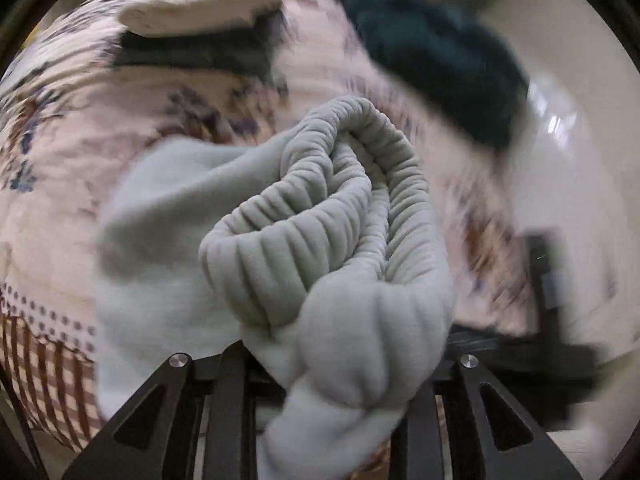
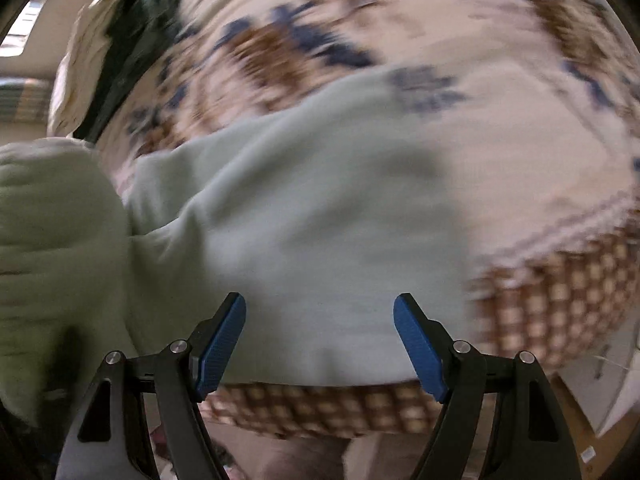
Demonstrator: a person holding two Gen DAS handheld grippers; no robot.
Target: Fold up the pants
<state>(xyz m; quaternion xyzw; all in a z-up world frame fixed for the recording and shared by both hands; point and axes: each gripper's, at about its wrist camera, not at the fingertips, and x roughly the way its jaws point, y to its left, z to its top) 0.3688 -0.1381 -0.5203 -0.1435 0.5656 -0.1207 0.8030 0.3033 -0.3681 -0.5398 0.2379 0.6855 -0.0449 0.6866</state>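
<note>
The pale green pants fill the left wrist view, their ribbed elastic waistband bunched up in front of the lens. My left gripper is shut on the pants, with the cloth hiding its fingertips. In the right wrist view the pants lie spread on the floral bedspread, and a lifted bunch hangs at the left edge. My right gripper is open and empty, its blue pads just above the near edge of the pants.
A folded white cloth on a dark one lies at the far side of the bed. A dark teal garment lies to the right. The checked border of the bedspread marks the bed's near edge.
</note>
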